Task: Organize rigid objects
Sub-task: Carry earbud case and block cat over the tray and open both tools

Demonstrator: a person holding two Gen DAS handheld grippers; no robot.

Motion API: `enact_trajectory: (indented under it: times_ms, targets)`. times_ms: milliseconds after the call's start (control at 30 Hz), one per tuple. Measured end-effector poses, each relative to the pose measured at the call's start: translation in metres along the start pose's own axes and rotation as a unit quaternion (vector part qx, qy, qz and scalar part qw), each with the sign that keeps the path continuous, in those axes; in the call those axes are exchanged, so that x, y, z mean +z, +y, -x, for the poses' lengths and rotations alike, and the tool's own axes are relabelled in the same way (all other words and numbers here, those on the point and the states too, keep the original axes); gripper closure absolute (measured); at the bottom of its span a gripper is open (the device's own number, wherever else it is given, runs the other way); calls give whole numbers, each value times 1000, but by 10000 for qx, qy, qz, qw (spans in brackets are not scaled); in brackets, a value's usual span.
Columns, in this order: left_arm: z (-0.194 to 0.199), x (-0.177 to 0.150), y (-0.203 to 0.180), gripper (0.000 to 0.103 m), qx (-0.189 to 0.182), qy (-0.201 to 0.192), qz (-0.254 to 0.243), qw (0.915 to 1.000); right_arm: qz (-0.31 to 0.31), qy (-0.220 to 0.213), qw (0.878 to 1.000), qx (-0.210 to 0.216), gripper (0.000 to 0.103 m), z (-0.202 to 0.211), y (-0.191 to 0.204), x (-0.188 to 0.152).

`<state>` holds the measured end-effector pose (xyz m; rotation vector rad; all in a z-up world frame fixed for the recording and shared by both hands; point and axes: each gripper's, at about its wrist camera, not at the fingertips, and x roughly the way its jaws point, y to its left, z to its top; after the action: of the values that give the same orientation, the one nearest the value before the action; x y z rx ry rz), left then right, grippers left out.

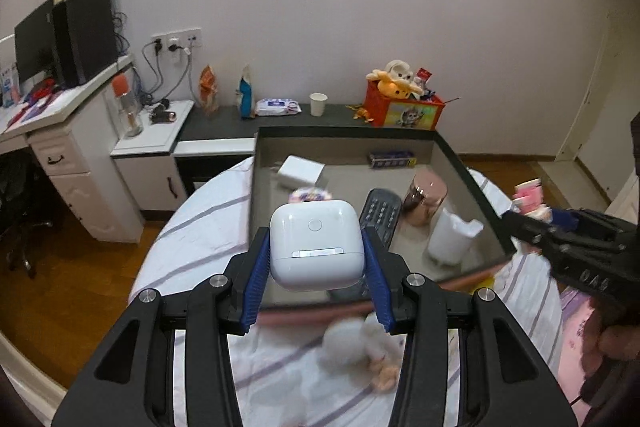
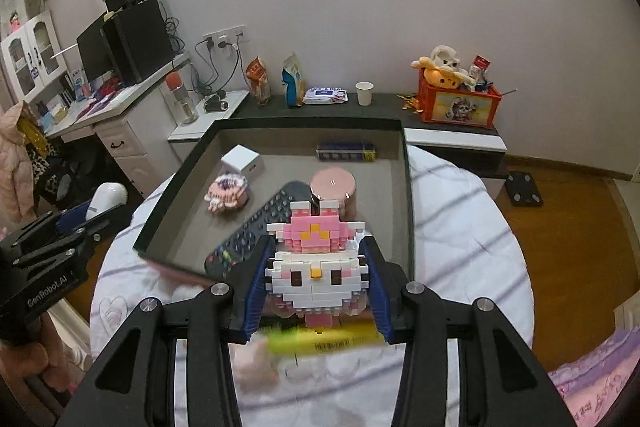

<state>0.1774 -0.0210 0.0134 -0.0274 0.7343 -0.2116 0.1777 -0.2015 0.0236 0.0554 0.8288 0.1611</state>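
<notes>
My left gripper (image 1: 317,259) is shut on a white earbud case (image 1: 316,245), held above the near edge of the dark open box (image 1: 476,171). My right gripper (image 2: 318,279) is shut on a pink and white block figure (image 2: 318,263), held above the near right part of the same box (image 2: 406,187). In the box lie a black remote (image 2: 256,227), a pink-lidded jar (image 2: 334,187), a white charger block (image 2: 242,159), a small pink block figure (image 2: 228,193), a blue pack (image 2: 346,151) and a white holder (image 1: 452,235).
The box rests on a round table with a white striped cloth (image 2: 460,247). A yellow tube (image 2: 324,341) and a plush toy (image 1: 360,351) lie on the cloth near me. Behind stands a dark shelf with a paper cup (image 2: 364,93), snacks and an orange toy crate (image 2: 460,107).
</notes>
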Motion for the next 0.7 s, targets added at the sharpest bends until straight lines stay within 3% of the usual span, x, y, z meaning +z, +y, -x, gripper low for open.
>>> enact_trajectory:
  times_ms: [267, 700]
  targets:
    - [-42, 13, -9, 58, -55, 239, -44, 9997, 112, 316, 9994, 90, 58, -48, 16, 9]
    - [-80, 10, -8, 58, 44, 516, 17, 9987, 171, 662, 9977, -12, 58, -83, 19, 8]
